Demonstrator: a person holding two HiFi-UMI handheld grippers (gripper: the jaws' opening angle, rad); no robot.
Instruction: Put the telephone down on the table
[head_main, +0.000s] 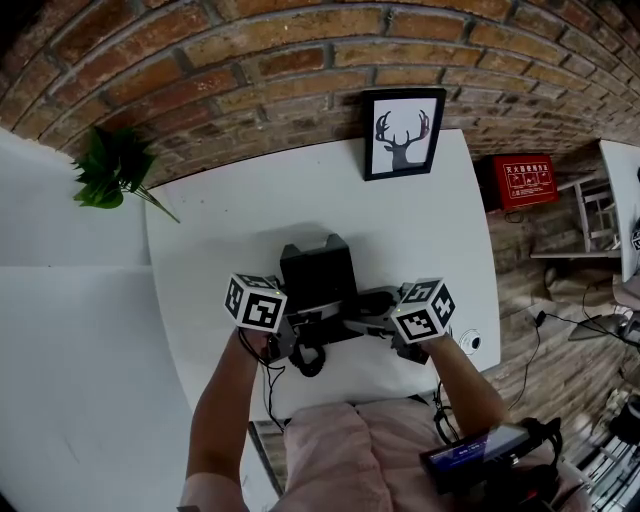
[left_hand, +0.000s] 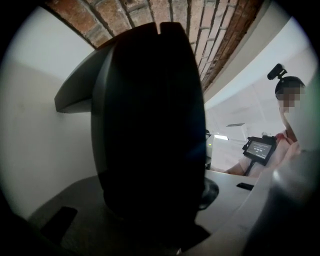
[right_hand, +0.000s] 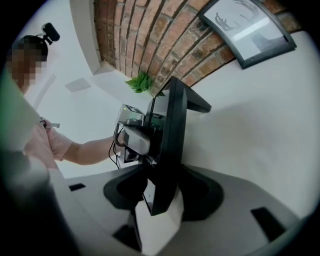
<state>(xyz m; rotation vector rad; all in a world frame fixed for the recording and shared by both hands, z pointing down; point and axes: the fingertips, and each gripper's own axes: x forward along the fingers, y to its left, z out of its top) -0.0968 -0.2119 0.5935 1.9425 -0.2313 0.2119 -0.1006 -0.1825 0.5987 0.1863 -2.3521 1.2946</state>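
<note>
A black telephone (head_main: 315, 270) is over the white table (head_main: 220, 230), its near edge towards me. My left gripper (head_main: 298, 338) holds that edge from the left; in the left gripper view the dark body (left_hand: 150, 125) fills the space between the jaws. From the right, my right gripper (head_main: 368, 322) is shut on the same edge; in the right gripper view the thin black panel (right_hand: 170, 135) runs away between both pads, with my right gripper (right_hand: 165, 200) around it. A black cord loop (head_main: 306, 360) hangs under the left gripper. Whether the telephone touches the table I cannot tell.
A framed deer picture (head_main: 402, 132) leans on the brick wall at the table's far edge. A green plant (head_main: 110, 168) stands off the table's far left corner. A red box (head_main: 524, 180) is on the floor at right. A small white round thing (head_main: 470, 342) lies near the right front corner.
</note>
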